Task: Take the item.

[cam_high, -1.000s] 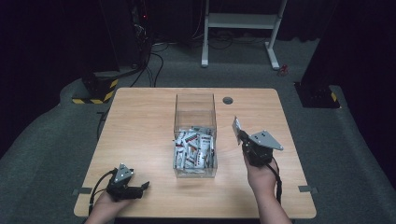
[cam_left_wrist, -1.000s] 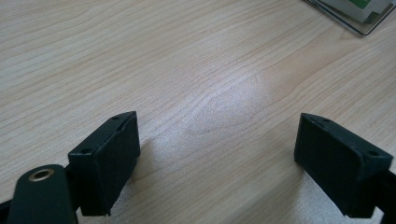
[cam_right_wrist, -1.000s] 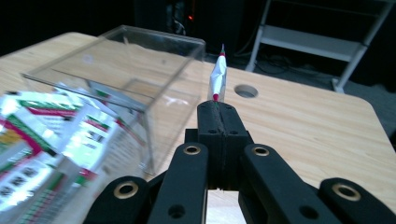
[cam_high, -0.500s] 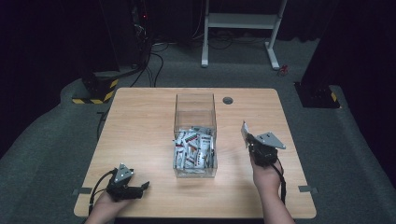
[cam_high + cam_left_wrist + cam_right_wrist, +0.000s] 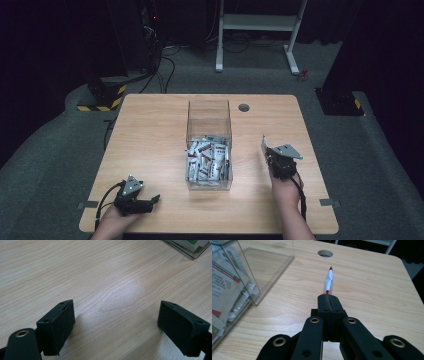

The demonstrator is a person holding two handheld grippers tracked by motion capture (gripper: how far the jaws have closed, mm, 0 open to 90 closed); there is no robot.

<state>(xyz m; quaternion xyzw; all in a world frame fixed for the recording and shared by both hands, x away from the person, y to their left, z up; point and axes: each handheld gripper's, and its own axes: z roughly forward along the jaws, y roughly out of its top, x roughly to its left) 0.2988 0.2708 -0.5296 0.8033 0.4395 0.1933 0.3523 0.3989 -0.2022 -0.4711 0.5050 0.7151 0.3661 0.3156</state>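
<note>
Right tool (image 5: 329, 298) pinches a sachet (image 5: 328, 281) beside the clear box (image 5: 209, 145); left tool (image 5: 117, 322) gapes empty on the table (image 5: 150, 130).

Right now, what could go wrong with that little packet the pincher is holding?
The right gripper pinches the packet by just one end, so it could slip out and drop on the table. It is floppy and sticks out past the jaws, so it might snag on the clear box wall, which is close by.

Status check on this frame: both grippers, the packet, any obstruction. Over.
Right gripper shut on packet, edge-on, right of clear box. Left gripper open, empty, low over table. Nothing in the way.
</note>
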